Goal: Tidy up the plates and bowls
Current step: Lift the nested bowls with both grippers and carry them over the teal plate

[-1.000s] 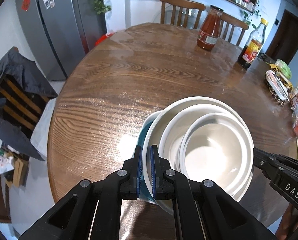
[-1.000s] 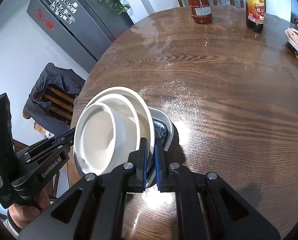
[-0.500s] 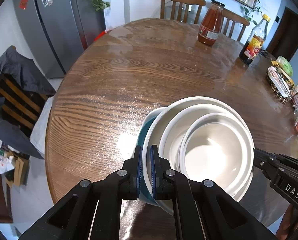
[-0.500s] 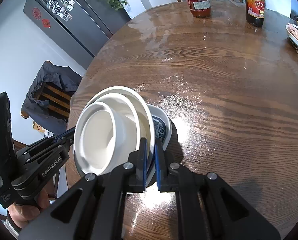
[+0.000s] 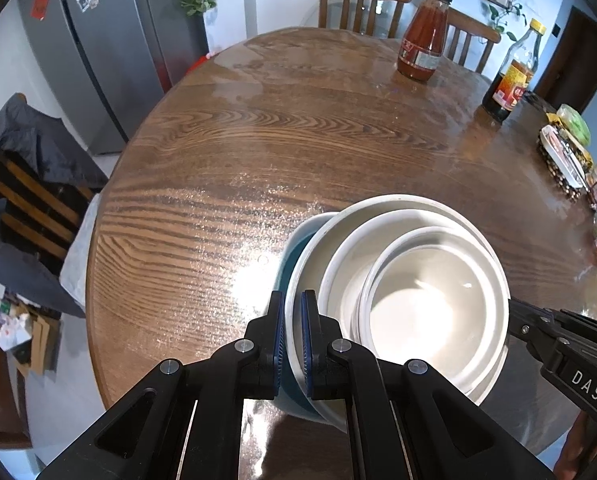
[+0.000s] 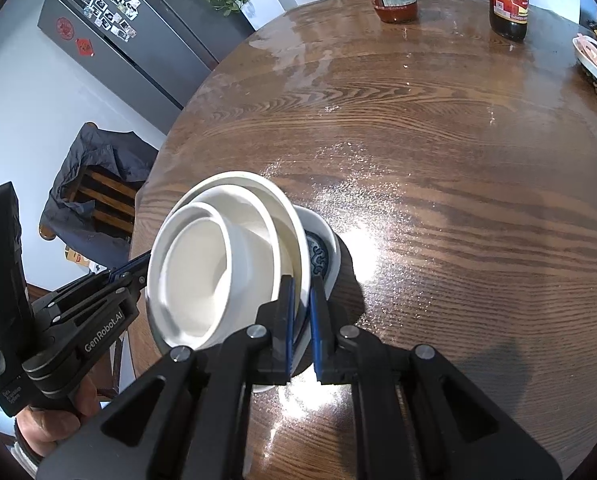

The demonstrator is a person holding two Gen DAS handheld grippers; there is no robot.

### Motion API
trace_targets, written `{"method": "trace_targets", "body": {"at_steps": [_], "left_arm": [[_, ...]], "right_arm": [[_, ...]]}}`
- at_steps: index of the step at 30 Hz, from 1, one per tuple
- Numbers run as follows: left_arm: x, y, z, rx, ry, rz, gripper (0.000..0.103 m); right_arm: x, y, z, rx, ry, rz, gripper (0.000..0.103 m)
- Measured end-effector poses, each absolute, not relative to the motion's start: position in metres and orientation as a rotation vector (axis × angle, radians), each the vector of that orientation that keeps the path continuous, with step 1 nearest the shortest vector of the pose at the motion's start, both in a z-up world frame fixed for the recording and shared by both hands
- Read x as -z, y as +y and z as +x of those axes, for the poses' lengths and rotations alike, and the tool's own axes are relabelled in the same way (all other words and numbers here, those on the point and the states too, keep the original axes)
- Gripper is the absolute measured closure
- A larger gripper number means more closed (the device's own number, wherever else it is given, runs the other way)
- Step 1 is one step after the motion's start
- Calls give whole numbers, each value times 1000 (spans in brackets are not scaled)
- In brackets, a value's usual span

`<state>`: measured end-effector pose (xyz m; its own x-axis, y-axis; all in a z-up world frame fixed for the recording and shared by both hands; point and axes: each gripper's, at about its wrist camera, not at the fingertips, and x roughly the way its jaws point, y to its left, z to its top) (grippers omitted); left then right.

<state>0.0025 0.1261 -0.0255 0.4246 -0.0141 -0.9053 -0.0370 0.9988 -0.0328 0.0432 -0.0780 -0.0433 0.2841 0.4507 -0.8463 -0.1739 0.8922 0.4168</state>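
Three white bowls sit nested one inside another in a blue-patterned dish as a stack over the near part of the round wooden table. My left gripper is shut on the stack's left rim, pinching the blue dish and the biggest white bowl. My right gripper is shut on the opposite rim, over the white bowl and the blue dish. Each gripper shows in the other's view: the right gripper, and the left gripper with a hand on it. Whether the stack touches the table I cannot tell.
A red sauce jar and a dark vinegar bottle stand at the far side. Snack packs lie along the right edge. Wooden chairs stand beyond, a cloth-draped chair and a grey fridge to the left.
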Motion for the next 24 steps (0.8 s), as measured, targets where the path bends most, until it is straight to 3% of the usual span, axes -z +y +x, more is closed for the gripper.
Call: {"method": "trace_targets", "body": {"at_steps": [24], "left_arm": [[30,92,48,59,1105,-15,99]], "right_arm": [[39,-115,70,-315,1156,297,93]]}}
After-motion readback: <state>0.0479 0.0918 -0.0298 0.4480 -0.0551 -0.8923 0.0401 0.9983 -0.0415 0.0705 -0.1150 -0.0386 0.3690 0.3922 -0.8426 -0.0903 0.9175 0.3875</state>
